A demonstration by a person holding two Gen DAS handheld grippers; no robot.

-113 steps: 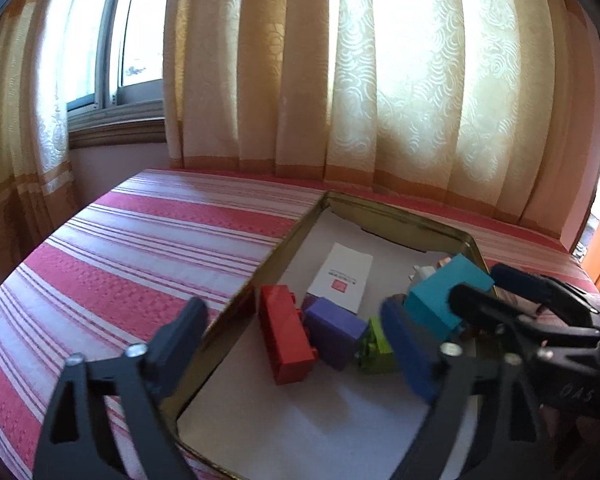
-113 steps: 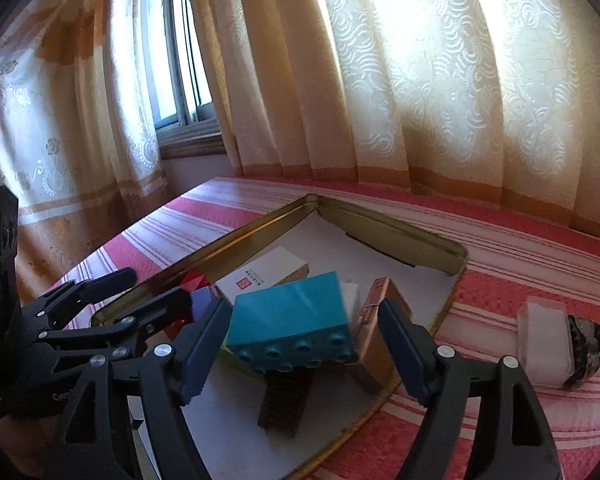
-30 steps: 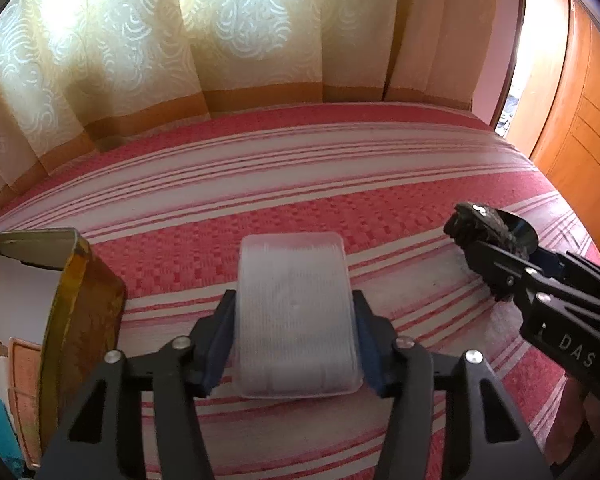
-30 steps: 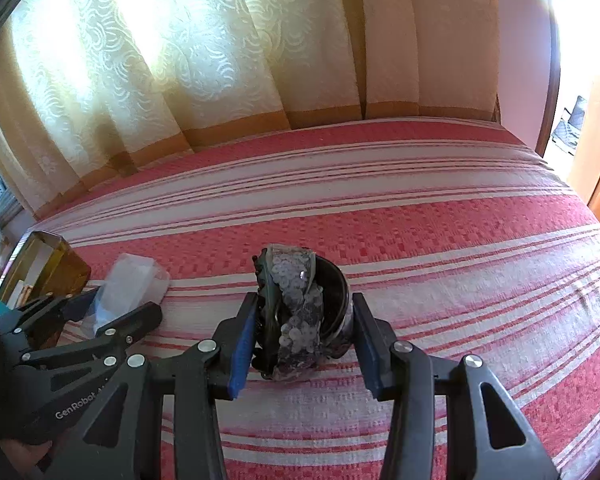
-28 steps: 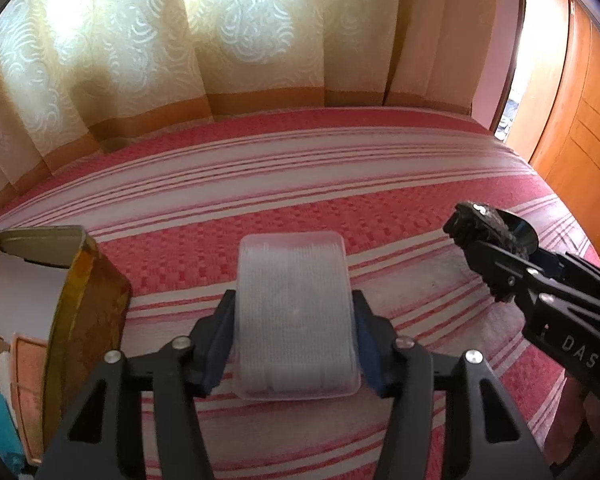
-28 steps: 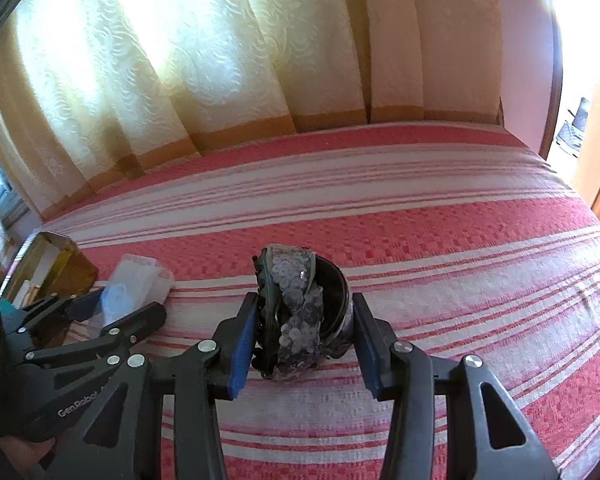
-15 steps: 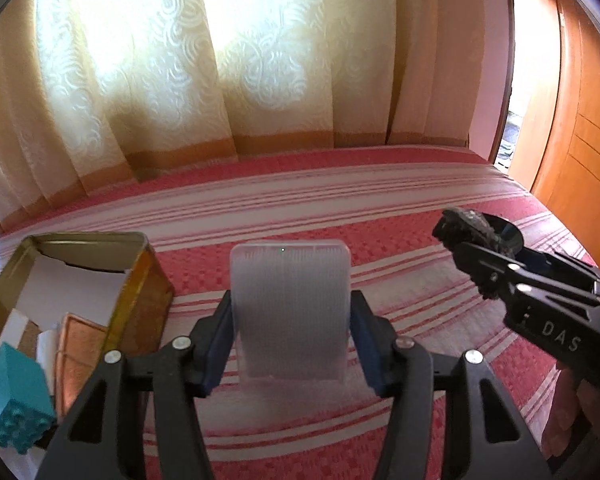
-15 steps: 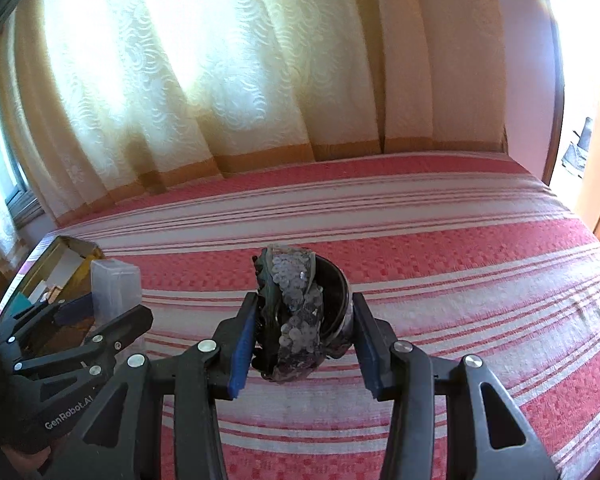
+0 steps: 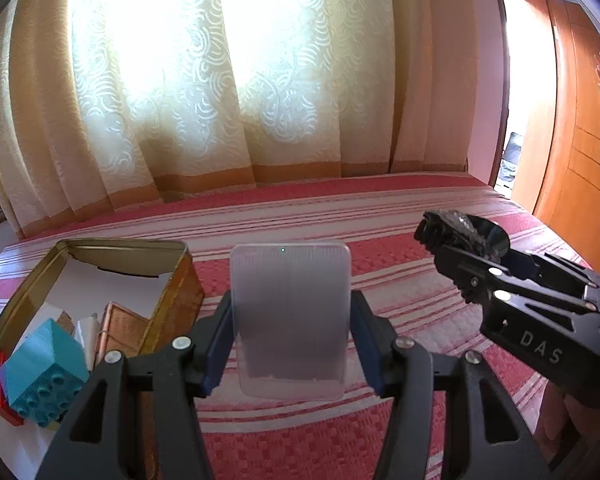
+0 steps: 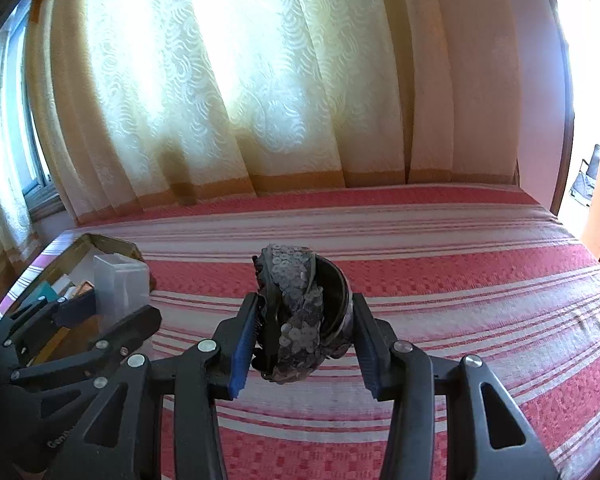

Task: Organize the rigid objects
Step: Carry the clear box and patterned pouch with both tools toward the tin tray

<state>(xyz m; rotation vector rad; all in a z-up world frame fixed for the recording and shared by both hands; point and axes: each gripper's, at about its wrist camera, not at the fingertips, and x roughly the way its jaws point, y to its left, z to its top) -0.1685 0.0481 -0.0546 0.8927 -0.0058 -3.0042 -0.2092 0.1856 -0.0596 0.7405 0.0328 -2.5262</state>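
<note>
Several blocks (image 9: 44,376) already lie in the tin (image 9: 172,276), lower left. Our left tool (image 9: 290,340) grips the clear box (image 9: 290,316), our right tool (image 10: 304,332) the sequined clip (image 10: 296,312); both items, we judge, remain to be binned.

Count: 2 hand-held grippers, left hand-held gripper (image 9: 291,340) and right hand-held gripper (image 10: 304,346). 1 frosted plastic box (image 9: 291,320). 1 sequined dark item (image 10: 298,312). 1 gold tin (image 9: 176,276). In tin: 1 teal block (image 9: 44,372), 1 copper box (image 9: 122,330), red pcs, qty unclear.
</note>
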